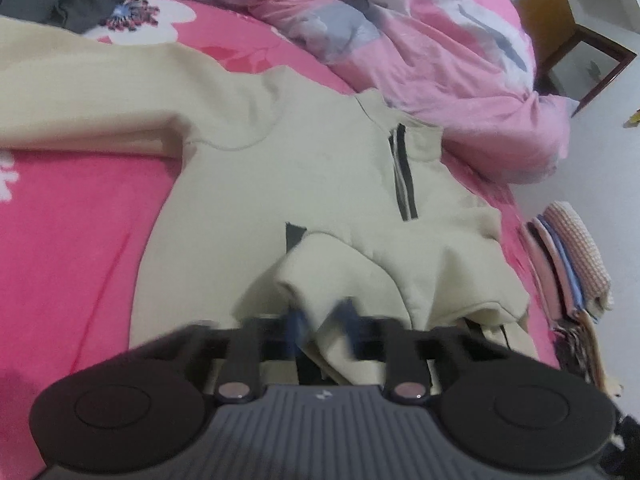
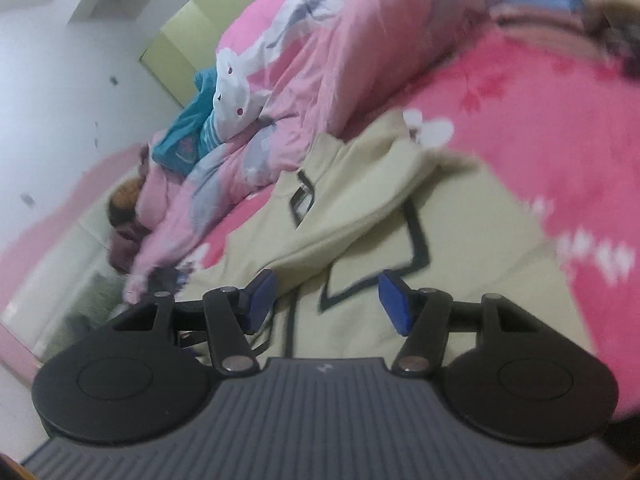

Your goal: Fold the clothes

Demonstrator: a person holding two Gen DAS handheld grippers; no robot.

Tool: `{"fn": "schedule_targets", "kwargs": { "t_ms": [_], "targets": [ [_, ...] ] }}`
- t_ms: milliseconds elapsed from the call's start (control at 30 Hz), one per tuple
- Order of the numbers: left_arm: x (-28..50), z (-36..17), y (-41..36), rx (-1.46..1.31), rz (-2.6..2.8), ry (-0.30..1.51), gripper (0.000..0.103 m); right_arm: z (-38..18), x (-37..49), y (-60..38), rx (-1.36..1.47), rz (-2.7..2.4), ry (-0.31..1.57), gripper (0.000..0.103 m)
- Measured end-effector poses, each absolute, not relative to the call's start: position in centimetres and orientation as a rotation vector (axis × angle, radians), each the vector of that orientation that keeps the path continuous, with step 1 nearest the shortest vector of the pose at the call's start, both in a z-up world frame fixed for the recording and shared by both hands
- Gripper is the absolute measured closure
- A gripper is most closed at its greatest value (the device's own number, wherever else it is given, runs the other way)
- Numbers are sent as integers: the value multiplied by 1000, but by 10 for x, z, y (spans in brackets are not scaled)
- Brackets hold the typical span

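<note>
The cream sweatshirt (image 1: pixel 320 152) is thick, matt knit cloth with a dark zip tape (image 1: pixel 405 176). Under it the pink bedsheet (image 1: pixel 72 232) looks smooth printed cotton; the quilt (image 1: pixel 420 40) is soft, rumpled fabric. Each gripper body is matt black plastic with a ribbed grey housing (image 2: pixel 320 408), shiny metal pins (image 2: pixel 235 363) and blue rubbery pads (image 2: pixel 394 300). The cabinet (image 1: pixel 560 12) looks like varnished wood.

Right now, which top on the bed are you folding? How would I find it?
Look at the pink flowery bed sheet. Below the rumpled pink quilt lies the cream sweatshirt, spread flat. Only it has a short dark zip at the collar.
</note>
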State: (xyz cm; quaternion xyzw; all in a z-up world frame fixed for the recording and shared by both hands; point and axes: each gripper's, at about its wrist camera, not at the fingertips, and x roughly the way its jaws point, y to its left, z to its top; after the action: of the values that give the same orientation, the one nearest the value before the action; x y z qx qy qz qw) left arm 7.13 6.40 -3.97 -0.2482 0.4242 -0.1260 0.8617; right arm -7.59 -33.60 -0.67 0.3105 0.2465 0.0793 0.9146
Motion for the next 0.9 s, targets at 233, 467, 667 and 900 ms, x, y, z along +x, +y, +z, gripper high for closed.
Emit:
{"fn": "schedule_targets", "kwargs": {
  "t_ms": [233, 467, 667, 900],
  "targets": [
    [99, 7, 77, -468, -221, 728, 97, -35, -40, -348, 578, 118, 518, 50],
    [159, 59, 78, -317, -201, 586, 98, -70, -43, -349, 557, 73, 562, 54],
    [203, 45, 78, -242, -198, 677, 97, -74, -46, -353, 545, 76, 542, 57],
    [227, -21, 106, -313, -165, 906, 75, -76, -43, -351, 514, 77, 544, 56]
  ]
}}
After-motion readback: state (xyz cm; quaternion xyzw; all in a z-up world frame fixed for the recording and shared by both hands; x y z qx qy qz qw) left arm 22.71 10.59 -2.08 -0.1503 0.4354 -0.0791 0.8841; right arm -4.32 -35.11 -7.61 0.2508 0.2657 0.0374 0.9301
